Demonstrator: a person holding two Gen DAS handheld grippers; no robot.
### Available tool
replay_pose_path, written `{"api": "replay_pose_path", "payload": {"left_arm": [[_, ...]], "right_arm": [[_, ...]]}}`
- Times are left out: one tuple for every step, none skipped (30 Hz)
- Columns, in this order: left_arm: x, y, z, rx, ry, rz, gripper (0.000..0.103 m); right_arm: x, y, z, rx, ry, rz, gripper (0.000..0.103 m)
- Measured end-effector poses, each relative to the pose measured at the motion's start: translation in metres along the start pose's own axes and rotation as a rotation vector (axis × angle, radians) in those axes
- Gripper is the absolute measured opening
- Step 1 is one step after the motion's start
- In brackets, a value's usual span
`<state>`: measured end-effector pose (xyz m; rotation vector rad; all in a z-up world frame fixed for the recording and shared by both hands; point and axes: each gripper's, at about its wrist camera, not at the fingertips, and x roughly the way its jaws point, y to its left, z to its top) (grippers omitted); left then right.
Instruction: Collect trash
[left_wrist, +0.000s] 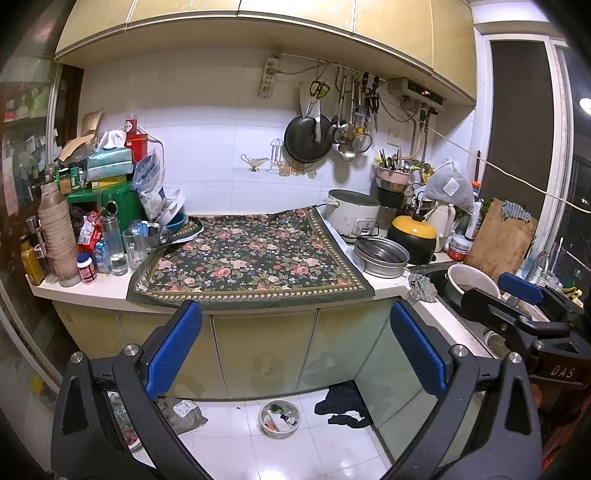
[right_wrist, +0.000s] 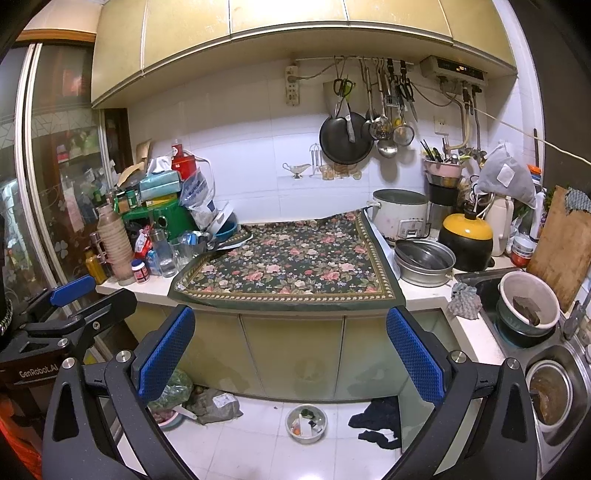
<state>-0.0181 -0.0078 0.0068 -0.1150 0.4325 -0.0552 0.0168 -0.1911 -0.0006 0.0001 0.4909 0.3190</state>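
My left gripper (left_wrist: 295, 350) is open and empty, held in front of the counter's lower cabinets. My right gripper (right_wrist: 291, 350) is open and empty at about the same height, to the right of the left one. A metal bowl (left_wrist: 280, 418) with small scraps and bottles sits on the white floor tiles below the cabinets; it also shows in the right wrist view (right_wrist: 306, 422). A dark cloth (left_wrist: 345, 406) lies on the floor to its right. A crumpled grey bag (right_wrist: 216, 404) lies on the floor to its left. The floral cloth (left_wrist: 251, 258) on the counter is bare.
Bottles, cups and boxes crowd the counter's left end (left_wrist: 92, 221). Pots and a rice cooker (left_wrist: 352, 218) stand at the right, beside a sink (right_wrist: 532, 314) holding bowls. A cutting board (left_wrist: 498, 236) leans at far right. Pans and utensils hang on the wall (left_wrist: 332, 125).
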Motion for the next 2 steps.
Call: {"api": "replay_pose_path", "payload": {"left_arm": [[0.0029,-0.0016,0.0000,0.000,0.005,0.003,0.102],[0.0052,-0.0006,0.0003,-0.001,0.009,0.004,0.102]], "right_arm": [[0.0019,-0.0009,0.0003,0.001,0.003,0.002,0.103],[0.0043,-0.0029,0.0009,0.003,0.007,0.004,0.103]]}}
